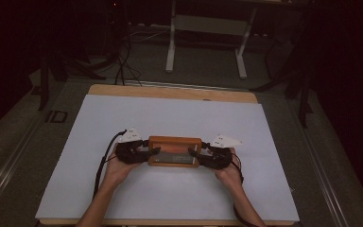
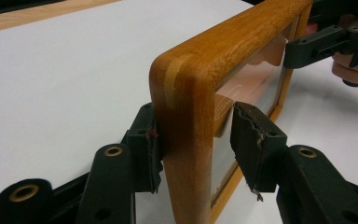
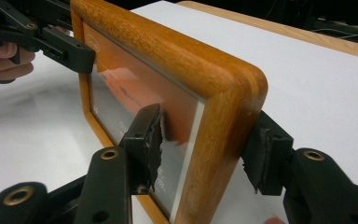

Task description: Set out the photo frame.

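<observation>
A wooden picture frame (image 1: 175,150) with a glass front stands on its long edge on the white sheet (image 1: 170,113). My left gripper (image 1: 153,150) holds its left end and my right gripper (image 1: 192,152) its right end. In the left gripper view the frame's rounded corner (image 2: 186,93) sits between the jaws of the left gripper (image 2: 196,114), one pad (image 2: 149,144) on the back and the other pad (image 2: 254,140) at the glass. In the right gripper view the right gripper (image 3: 209,116) is shut on the other corner (image 3: 223,93), with the left gripper (image 3: 51,42) at the far end.
The white sheet covers a wooden table whose far edge (image 1: 170,91) shows bare wood. Beyond it the dark floor holds cables (image 1: 123,61) and a white table stand (image 1: 205,42). A person's hands (image 1: 118,168) hold both grippers near the front middle.
</observation>
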Tool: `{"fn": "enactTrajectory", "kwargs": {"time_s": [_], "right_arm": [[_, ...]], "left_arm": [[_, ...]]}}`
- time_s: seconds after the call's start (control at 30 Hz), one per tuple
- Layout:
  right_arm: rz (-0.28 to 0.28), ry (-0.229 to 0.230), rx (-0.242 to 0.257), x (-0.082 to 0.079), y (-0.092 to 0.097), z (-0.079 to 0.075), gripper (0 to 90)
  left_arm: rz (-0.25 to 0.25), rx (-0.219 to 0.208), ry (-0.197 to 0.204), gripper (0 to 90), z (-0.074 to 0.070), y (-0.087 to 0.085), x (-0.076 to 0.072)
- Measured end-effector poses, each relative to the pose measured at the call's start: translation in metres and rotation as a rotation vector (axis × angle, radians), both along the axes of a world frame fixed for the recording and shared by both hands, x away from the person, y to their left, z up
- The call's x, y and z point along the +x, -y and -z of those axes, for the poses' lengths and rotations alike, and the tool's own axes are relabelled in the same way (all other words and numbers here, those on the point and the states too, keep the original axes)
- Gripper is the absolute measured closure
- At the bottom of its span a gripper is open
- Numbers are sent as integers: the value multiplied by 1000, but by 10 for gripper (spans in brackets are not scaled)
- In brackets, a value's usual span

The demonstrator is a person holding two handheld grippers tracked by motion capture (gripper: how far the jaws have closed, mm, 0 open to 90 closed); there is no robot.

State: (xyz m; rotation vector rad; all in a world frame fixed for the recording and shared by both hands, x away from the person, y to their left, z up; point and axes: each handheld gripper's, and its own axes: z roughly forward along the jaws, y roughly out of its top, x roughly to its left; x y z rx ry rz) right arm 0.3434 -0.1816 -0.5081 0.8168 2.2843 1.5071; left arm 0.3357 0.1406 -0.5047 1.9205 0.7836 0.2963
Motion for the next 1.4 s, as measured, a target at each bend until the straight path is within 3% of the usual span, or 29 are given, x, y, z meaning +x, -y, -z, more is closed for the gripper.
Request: {"fn": "enactTrajectory", "kwargs": {"time_s": [0.2,0.73,0.97,1.4], "right_arm": [[39,-11,-14,3,2,2,531],[38,-19,-10,4,6,3,504],[24,-13,6,4,14,-5,465],[7,12,-40,2,23,-14,439]], "left_arm": [[-31,35,-19,540,4,0,3],[-38,16,-44,487,3,-5,4],[-32,-12,-33,447,-4,-11,-1],[-80,-24,-8,409,-15,-30,-9]]}}
